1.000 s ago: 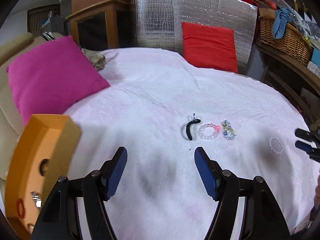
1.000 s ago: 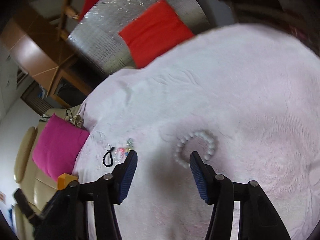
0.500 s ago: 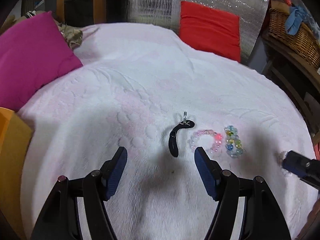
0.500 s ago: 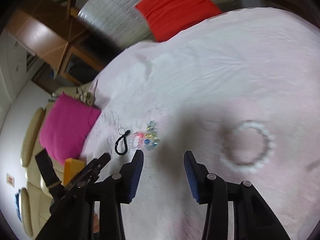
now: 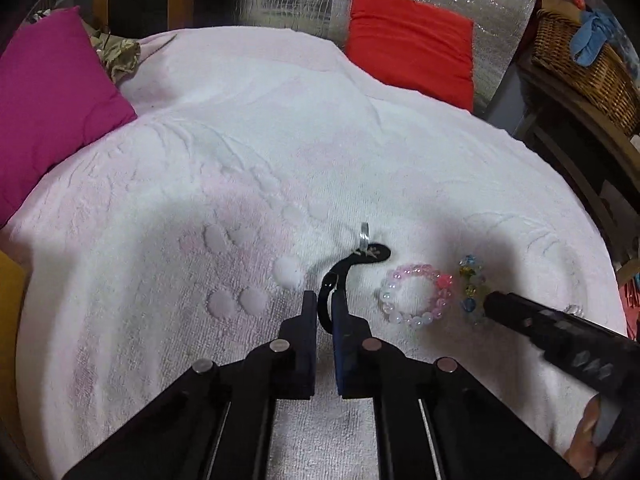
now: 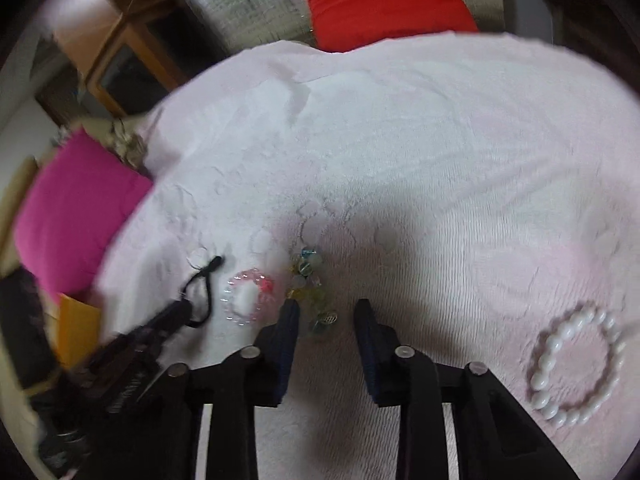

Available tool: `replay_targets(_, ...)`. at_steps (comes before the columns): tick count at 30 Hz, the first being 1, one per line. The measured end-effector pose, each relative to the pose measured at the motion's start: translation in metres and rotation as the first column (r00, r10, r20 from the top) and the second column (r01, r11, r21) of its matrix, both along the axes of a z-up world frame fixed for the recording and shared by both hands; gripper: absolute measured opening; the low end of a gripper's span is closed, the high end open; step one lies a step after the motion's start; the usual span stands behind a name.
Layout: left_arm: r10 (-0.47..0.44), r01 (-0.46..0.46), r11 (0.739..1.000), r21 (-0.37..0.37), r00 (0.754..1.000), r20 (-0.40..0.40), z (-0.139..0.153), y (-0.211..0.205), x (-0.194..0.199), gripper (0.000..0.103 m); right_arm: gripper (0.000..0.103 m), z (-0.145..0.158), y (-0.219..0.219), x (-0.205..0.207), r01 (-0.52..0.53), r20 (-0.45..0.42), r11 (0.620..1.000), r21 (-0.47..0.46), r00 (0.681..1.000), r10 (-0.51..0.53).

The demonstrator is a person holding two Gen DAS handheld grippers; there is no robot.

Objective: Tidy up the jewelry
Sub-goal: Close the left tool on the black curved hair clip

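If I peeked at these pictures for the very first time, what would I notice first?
Probably the left gripper, its blue fingers pinched shut on a black cord loop in the middle of the fluffy white-pink blanket. Just right of the cord lie a pink and clear beaded bracelet and a cluster of blue and yellow glass beads, with the open right gripper at those beads. A white pearl bracelet sits alone, far right.

Red cushion [image 5: 410, 38], pink cushion [image 5: 48, 100], wicker basket [image 5: 588, 68]

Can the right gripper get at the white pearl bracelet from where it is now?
Probably yes: the right gripper is open, and the white pearl bracelet lies uncovered on the towel to its right, nothing between.
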State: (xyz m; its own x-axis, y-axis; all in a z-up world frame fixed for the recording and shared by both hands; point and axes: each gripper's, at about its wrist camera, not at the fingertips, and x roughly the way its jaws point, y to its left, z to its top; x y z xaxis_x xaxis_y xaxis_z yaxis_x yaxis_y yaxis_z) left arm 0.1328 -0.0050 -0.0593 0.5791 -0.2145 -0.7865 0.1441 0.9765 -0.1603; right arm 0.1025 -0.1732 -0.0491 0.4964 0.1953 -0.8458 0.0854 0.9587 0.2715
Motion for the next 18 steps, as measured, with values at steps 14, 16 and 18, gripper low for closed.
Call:
replay_targets(14,0.012,-0.01,0.999,-0.036,0.999,0.032,0.016,0.023,-0.011,0.006,0.007,0.027,-0.029,-0.031,0.01,0.012,1.0,-0.01,1.0,-0.01)
replay_targets(16,0.015,-0.013,0.998,-0.064,1.0,0.019,0.015,0.027,-0.009,0.006,0.007,0.029,-0.038,-0.032,0.032,0.013,0.999,0.023,0.999,-0.032)
replay_targets(18,0.011,-0.01,0.995,-0.095,1.0,0.011,0.015,0.028,-0.007,0.009,0.007,0.03,-0.046,-0.034,0.047,0.014,0.996,0.077,0.999,-0.048)
